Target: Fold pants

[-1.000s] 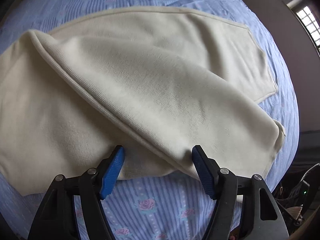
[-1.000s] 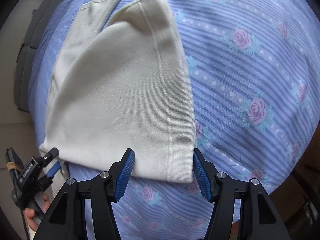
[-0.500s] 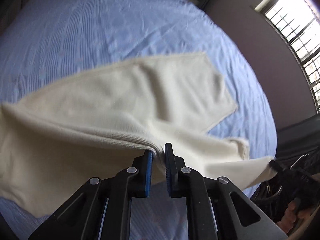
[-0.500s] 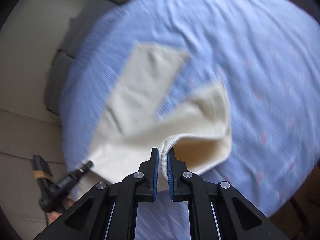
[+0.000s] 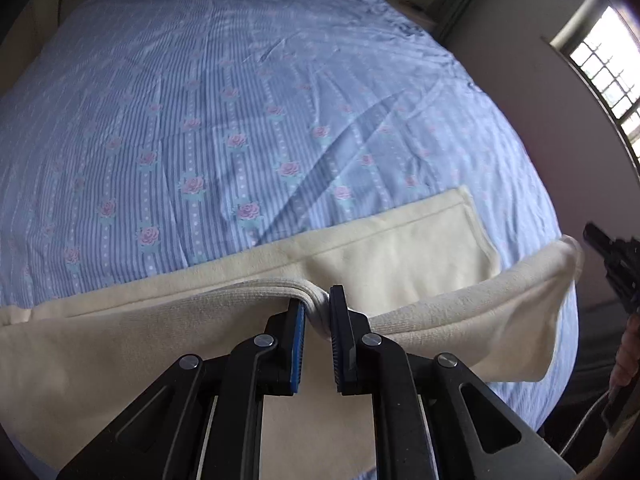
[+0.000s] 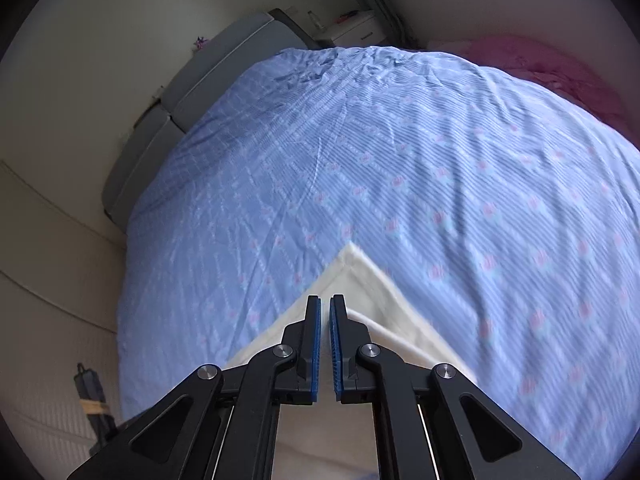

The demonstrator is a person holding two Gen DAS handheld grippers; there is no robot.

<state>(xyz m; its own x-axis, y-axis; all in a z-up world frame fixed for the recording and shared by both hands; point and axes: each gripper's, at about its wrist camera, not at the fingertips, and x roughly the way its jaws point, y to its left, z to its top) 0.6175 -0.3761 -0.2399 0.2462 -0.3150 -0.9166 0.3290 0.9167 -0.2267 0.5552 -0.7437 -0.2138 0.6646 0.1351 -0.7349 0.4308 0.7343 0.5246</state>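
One pair of cream pants [image 5: 400, 248] is shown lifted along its near edge above one blue striped, rose-printed bedsheet [image 5: 248, 92]. At left, its ribbed edge is pinched by the left gripper [image 5: 317, 309]. At right, the right gripper [image 6: 325, 307] is pressed together on a thin fold. Two grippers are counted; one barred window [image 5: 608, 76] is seen far right.

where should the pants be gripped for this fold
At the thick ribbed edge, from the near side, as now: the left gripper pinches a bunched stretch of that edge on the pants, and the right gripper is shut on the cloth further along, so the edge spans between them and lifts evenly.
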